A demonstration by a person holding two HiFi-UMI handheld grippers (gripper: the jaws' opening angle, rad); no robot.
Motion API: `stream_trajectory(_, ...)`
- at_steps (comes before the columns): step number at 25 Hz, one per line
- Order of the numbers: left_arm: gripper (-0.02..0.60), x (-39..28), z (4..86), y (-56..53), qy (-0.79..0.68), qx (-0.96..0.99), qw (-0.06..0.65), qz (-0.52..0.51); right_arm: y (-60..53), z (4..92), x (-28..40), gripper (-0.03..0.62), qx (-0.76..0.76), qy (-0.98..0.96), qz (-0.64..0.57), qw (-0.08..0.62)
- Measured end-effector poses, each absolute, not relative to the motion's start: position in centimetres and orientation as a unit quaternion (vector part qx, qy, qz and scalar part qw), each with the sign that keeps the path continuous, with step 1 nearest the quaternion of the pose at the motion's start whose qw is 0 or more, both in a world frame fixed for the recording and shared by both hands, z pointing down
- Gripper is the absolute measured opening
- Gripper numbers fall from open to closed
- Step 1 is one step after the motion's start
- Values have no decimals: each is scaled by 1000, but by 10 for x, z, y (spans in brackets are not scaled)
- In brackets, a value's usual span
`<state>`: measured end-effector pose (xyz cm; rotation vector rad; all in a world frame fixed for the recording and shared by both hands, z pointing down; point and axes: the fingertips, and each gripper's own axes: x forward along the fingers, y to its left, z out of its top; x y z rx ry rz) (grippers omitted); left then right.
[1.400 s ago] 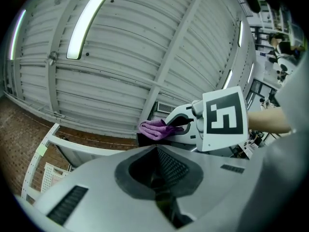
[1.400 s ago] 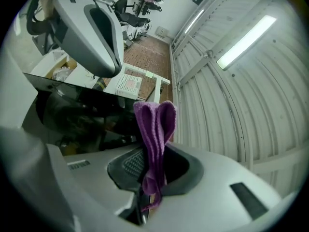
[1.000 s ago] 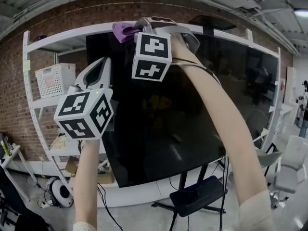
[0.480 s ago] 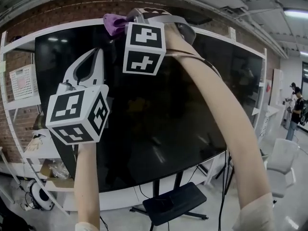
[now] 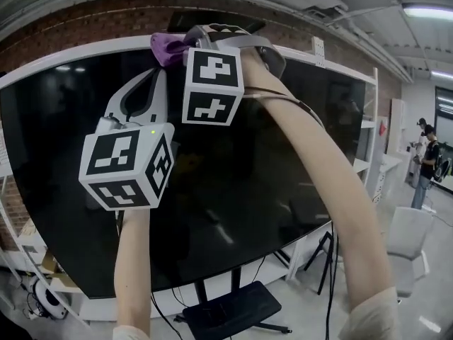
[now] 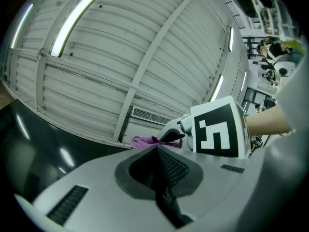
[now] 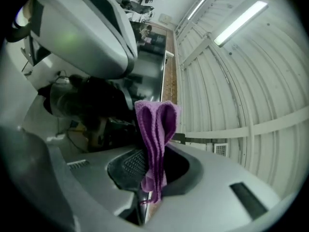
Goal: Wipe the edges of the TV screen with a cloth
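Observation:
A big black TV screen (image 5: 255, 190) on a floor stand fills the head view. My right gripper (image 5: 185, 40) reaches up to the screen's top edge and is shut on a folded purple cloth (image 5: 167, 46), which pokes out to the left against that edge. In the right gripper view the purple cloth (image 7: 155, 134) stands pinched between the jaws. My left gripper (image 5: 150, 83) is held up in front of the screen's upper left part, just below the cloth; its jaws are shut with nothing in them. In the left gripper view the purple cloth (image 6: 147, 141) shows beyond the jaw tips.
A white frame (image 5: 340, 69) runs round the TV, with a brick wall (image 5: 85, 20) behind. The TV's stand base (image 5: 226, 310) sits on the floor below. A person (image 5: 427, 163) stands at far right, beside a white chair (image 5: 410, 243). Ceiling lights hang overhead.
The view has swung left along the TV; the white basket shelf has left the picture. My right gripper with the cloth stays at the top edge. The left gripper has risen slightly towards the cloth.

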<state>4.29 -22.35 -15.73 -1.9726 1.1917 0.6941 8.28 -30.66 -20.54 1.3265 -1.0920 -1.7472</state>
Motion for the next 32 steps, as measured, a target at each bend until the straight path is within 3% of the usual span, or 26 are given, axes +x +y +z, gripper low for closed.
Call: stream_trajectory(32, 14, 441, -135, -305, 491, -761, 334, 261, -372, -204, 481, 55, 516, -368, -694, 343)
